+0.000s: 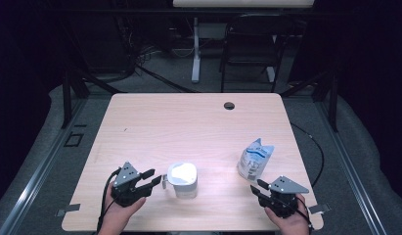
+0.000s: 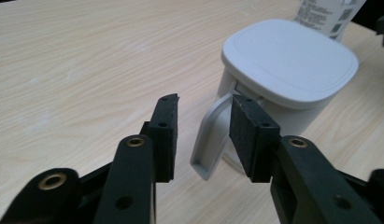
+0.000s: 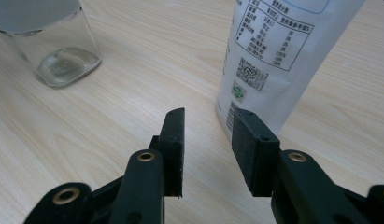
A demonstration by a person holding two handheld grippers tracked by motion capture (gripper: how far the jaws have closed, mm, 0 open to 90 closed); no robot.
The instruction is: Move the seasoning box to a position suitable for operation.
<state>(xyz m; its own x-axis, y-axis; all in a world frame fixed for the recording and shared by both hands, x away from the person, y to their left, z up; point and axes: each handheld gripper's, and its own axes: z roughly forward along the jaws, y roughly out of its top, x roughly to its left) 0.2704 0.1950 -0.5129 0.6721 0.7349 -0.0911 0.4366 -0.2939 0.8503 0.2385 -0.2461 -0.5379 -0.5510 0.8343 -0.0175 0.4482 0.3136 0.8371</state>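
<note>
Step in hand: I read this as the approach to a first grasp, with the left hand-held gripper (image 1: 150, 177) lined up on the handle (image 2: 209, 140) of the lidded jug (image 1: 183, 179) and nothing picked up yet.
Left hand-held gripper: its jaws stand spread; in the left gripper view the grey handle sits in the gap between the pads, close to the right-hand pad, and I cannot tell whether it touches it.
Right hand-held gripper (image 1: 256, 188): jaws spread with nothing between them, pointing at the foot of the white pouch (image 1: 254, 158), which stands just beyond the tips.
Jug: a clear body under a white square lid (image 2: 289, 60), upright near the front edge of the counter, left of centre, its handle turned toward my left hand.
Pouch: upright, printed label facing the right gripper view, to the right of the jug and apart from it.
Next move: I judge that the left jaws must close squarely on the handle without tipping the jug; the right would have to advance before it can pinch the pouch.
Counter (image 1: 189, 122): pale wood grain, a round cable hole near the far edge.
Room: dark, grey floor, a chair (image 1: 250, 46) and a table leg behind.
</note>
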